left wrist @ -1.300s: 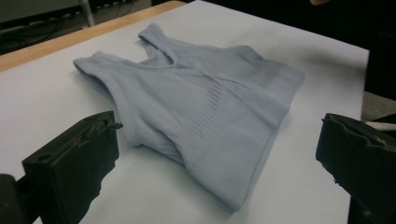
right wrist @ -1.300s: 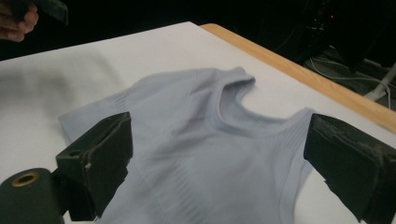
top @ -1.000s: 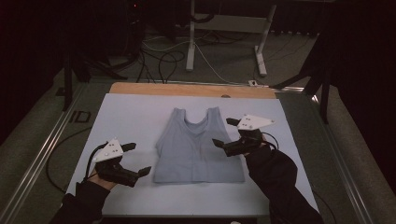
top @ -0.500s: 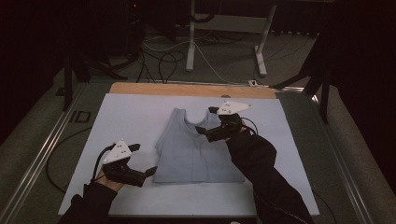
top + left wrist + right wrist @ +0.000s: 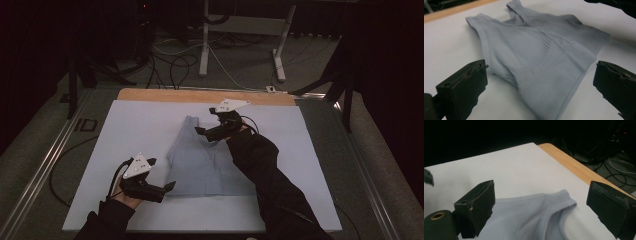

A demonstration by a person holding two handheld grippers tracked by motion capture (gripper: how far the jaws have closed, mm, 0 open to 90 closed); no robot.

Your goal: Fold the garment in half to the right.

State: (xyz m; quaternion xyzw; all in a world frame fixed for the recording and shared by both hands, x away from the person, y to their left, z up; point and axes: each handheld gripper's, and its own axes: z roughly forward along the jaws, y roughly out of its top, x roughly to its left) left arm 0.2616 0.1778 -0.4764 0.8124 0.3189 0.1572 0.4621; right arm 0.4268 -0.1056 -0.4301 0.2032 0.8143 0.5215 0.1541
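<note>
Surface: white sheet (image 5: 125,150) over a table; a wooden edge (image 5: 165,95) stays bare along the far side.
Room: dark; grey floor, a tangle of cables (image 5: 170,60) beyond the far edge, two pale stand legs (image 5: 204,45) farther right.
Left gripper (image 5: 165,175): at the near left of the sheet, held in a hand, jaws wide, nothing between them; its tips sit just beside the top's lower left corner.
Tank top (image 5: 207,160): pale blue-grey, lying flat in the middle of the sheet, straps toward the far edge, hem toward the person.
Right gripper (image 5: 205,127): over the strap end of the top, jaws wide, holding nothing; whether it touches the cloth I cannot tell.
Count: one top, two grippers, two dark sleeves.
Left gripper view: ribbed bands across the top (image 5: 544,57) and a soft fold near its hem, both too fine for the high view; a dark sleeve (image 5: 619,5) at the upper right corner.
Right gripper view: one strap and the curved neckline (image 5: 549,207) up close between the spread jaws, with the wooden edge (image 5: 571,165) running off to the right.
</note>
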